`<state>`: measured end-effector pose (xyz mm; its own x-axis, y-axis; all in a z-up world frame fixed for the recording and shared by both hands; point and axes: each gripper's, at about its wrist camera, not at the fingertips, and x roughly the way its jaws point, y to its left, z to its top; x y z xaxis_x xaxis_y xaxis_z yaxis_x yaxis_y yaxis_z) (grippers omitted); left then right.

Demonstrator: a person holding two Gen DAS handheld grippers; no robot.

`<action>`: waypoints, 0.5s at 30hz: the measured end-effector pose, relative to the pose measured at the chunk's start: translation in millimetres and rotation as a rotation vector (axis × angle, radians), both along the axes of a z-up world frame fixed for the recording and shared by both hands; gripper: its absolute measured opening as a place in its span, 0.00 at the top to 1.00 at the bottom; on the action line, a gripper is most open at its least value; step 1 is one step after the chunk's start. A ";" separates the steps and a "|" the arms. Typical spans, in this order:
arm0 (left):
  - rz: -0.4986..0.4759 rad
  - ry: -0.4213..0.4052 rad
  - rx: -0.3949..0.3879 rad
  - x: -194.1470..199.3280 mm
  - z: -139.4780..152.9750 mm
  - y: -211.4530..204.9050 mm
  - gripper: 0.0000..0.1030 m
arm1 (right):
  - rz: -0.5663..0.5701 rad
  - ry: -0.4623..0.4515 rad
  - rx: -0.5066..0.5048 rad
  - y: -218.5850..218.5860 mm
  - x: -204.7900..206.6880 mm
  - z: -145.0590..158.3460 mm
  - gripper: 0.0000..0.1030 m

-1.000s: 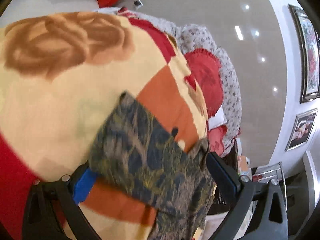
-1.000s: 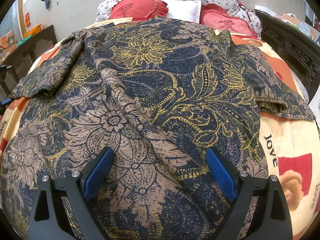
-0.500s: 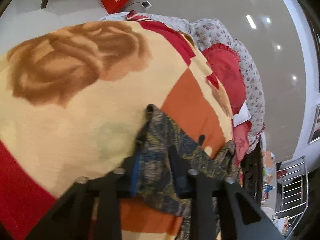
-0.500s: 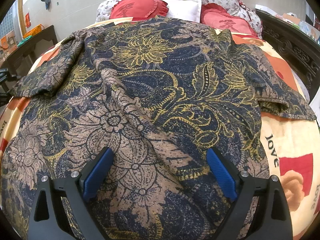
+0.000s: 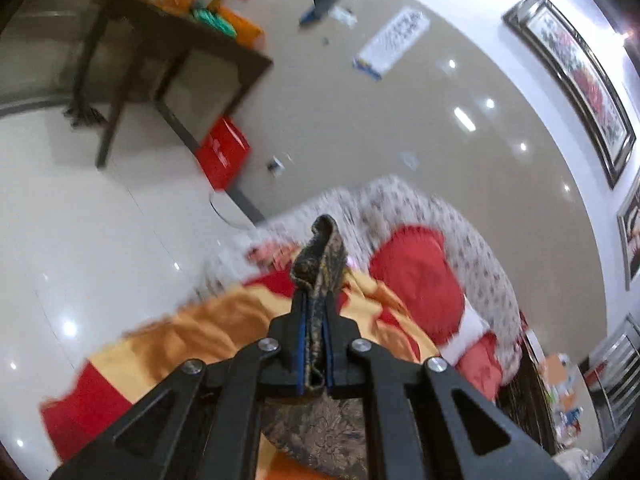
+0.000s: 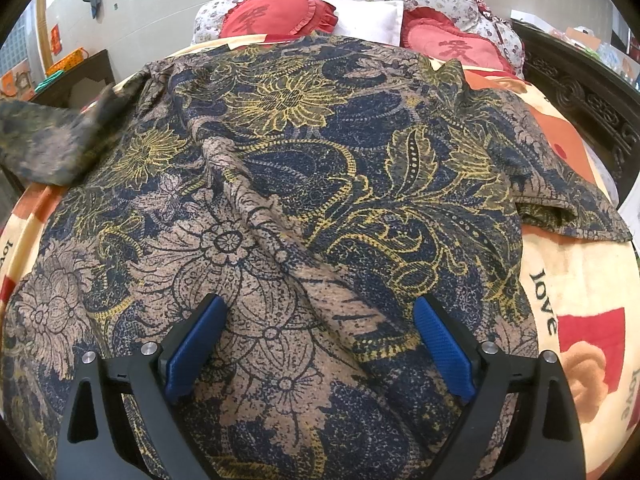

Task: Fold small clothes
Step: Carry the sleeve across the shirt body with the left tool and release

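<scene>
Sleeve pinched in my left claw (image 5: 314, 344), lifted off the bed.

My left claw is clenched on the sleeve (image 5: 320, 264) at the shirt's left edge. The shirt (image 6: 304, 184) lies spread on the blanket (image 6: 576, 280), its long axis running away toward the pillows (image 6: 280, 16). My right claw (image 6: 320, 344) hangs spread wide over the near hem, gripping nothing. I judge the sleeve must travel rightward across the body.

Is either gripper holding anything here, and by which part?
The left gripper is clamped on the floral shirt's sleeve end, lifted off the bed. The right gripper is open, holding nothing.
</scene>
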<state>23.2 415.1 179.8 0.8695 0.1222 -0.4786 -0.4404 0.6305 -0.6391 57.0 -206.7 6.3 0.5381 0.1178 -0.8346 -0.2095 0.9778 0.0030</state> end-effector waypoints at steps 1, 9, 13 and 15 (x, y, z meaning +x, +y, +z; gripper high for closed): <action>0.006 -0.004 0.000 -2.6 2.1 0.9 0.94 | 0.000 0.000 0.000 0.3 -0.3 0.1 0.03; -0.279 -0.064 -0.015 46.9 19.6 -90.7 0.94 | -0.004 0.005 0.005 -0.1 -3.3 9.3 0.09; -0.513 -0.074 -0.010 90.0 19.7 -191.5 0.94 | -0.009 -0.050 0.016 -11.0 -26.1 29.5 0.11; -0.632 -0.061 -0.020 114.9 8.2 -254.8 0.94 | 0.007 -0.053 -0.019 -8.9 -37.2 28.7 0.11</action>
<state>138.2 160.2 188.0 0.7967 -0.4324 -0.4223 0.0508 0.7441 -0.6661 19.8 -215.6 35.0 0.5806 0.1060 -0.8072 -0.2160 0.9760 -0.0272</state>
